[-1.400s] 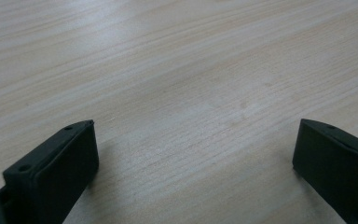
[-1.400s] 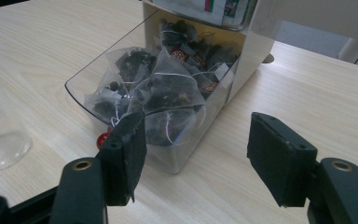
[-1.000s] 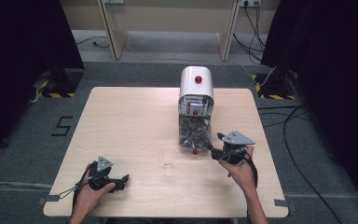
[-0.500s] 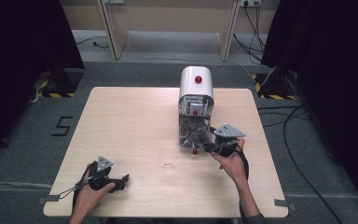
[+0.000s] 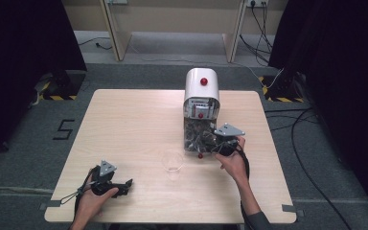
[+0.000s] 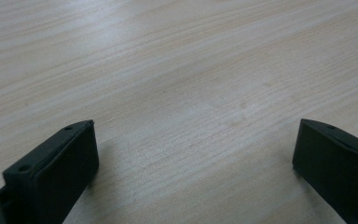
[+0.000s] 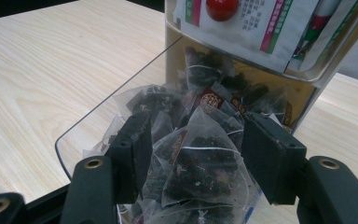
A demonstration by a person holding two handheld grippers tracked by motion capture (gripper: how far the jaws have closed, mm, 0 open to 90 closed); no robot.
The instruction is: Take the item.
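- Right gripper (image 7: 193, 144) at the open tray of the dispenser (image 5: 201, 103), jaws parted and straddling a pyramid tea bag (image 7: 205, 163), not yet pinched shut.
- Tea bag lying atop the heap in the tray, between the two pads, near the table's (image 5: 134, 120) right side.
- Left gripper (image 6: 193, 144) low over bare wood near the front left edge, jaws wide apart, holding nothing.
- Clear cup (image 5: 172, 161) standing between the two grippers, just left of the tray.
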